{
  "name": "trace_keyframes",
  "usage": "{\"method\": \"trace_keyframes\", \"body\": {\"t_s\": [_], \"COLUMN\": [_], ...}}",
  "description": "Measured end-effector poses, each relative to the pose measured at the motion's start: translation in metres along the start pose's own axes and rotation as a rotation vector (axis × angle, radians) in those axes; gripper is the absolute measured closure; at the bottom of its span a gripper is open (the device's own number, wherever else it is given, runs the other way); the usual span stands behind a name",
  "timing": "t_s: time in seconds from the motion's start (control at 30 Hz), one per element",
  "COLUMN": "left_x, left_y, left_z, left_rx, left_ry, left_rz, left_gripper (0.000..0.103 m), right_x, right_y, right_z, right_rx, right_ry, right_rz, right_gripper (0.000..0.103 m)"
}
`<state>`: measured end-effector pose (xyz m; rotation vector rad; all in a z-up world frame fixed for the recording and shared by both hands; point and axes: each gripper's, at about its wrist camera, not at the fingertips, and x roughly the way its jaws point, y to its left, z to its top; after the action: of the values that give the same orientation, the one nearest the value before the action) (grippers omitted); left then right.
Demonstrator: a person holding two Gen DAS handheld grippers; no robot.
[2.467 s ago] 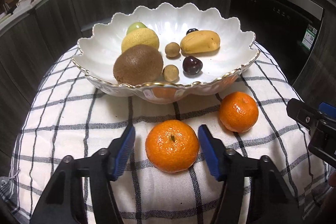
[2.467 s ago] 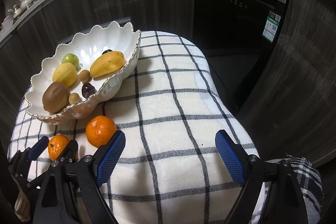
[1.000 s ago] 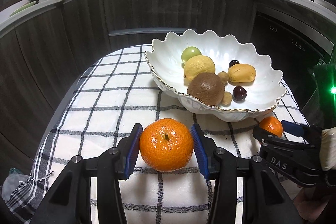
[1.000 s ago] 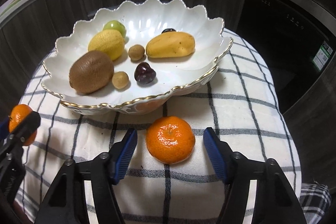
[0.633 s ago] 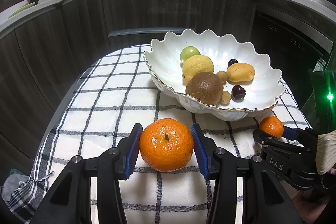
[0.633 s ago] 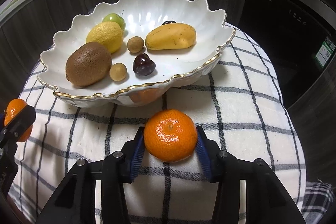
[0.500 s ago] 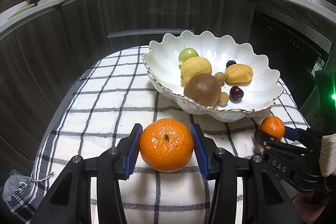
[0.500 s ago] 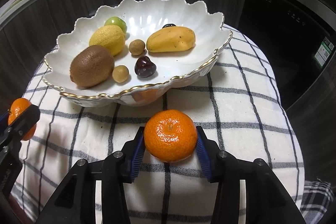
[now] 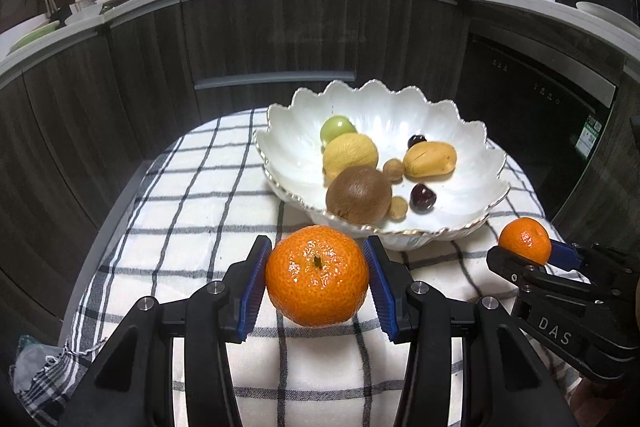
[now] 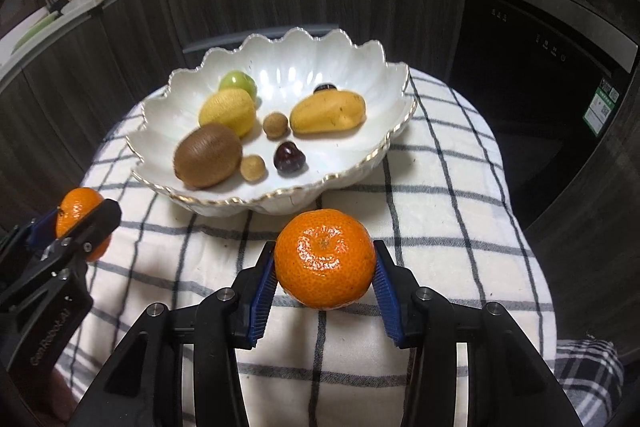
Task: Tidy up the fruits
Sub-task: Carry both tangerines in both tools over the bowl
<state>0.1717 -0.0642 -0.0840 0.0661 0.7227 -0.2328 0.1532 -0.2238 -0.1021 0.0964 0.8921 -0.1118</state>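
Note:
My left gripper (image 9: 316, 277) is shut on a mandarin (image 9: 317, 275) and holds it above the checked cloth, in front of the white scalloped bowl (image 9: 280, 147). My right gripper (image 10: 325, 267) is shut on a second mandarin (image 10: 325, 264), also lifted before the bowl (image 10: 376, 75). Each gripper shows in the other's view: the right one (image 9: 528, 251) with its mandarin (image 9: 524, 239), the left one (image 10: 76, 227) with its mandarin (image 10: 76, 207). The bowl holds a kiwi (image 10: 208, 155), a lemon (image 10: 227, 111), a green fruit (image 10: 238, 83), a mango (image 10: 328, 111), a cherry (image 10: 289, 157) and small brown fruits.
The bowl stands on a round table under a black-and-white checked cloth (image 9: 192, 195). Dark wood cabinets (image 9: 272, 35) curve behind it, with a dark oven front (image 10: 532, 67) at the right. Pans and bottles stand on the counter above.
Both grippers have risen with their mandarins, so the views tilt up and show more of the counter. The right gripper closed on its mandarin between 1.0 s and 0.6 s ago.

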Motion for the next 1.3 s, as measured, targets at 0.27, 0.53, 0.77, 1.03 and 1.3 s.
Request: {"method": "trace_keyframes", "body": {"t_s": [0.27,0.53,0.77,1.03,1.3], "left_x": [-0.006,0.005,0.028,0.058,0.090], "left_y": [-0.002,-0.004,-0.014,-0.016,-0.007], "left_z": [0.016,0.043,0.069,0.084,0.093], "left_rx": [0.000,0.014,0.037,0.049,0.043], "left_ry": [-0.026,-0.049,-0.053,-0.029,0.017], "left_rz": [-0.008,-0.024,-0.052,-0.060,-0.030], "left_gripper": [0.056,0.056,0.056,0.056,0.056], "right_x": [-0.015,-0.014,-0.001,0.021,0.053], "right_y": [0.004,0.005,0.001,-0.002,-0.001], "right_z": [0.022,0.045,0.065,0.082,0.095], "right_rx": [-0.010,-0.017,-0.016,-0.017,0.019], "right_ry": [-0.056,-0.093,-0.099,-0.080,-0.028], "right_rz": [0.019,0.030,0.031,0.026,0.009], "right_gripper": [0.057,0.057,0.057,0.057,0.057]}}
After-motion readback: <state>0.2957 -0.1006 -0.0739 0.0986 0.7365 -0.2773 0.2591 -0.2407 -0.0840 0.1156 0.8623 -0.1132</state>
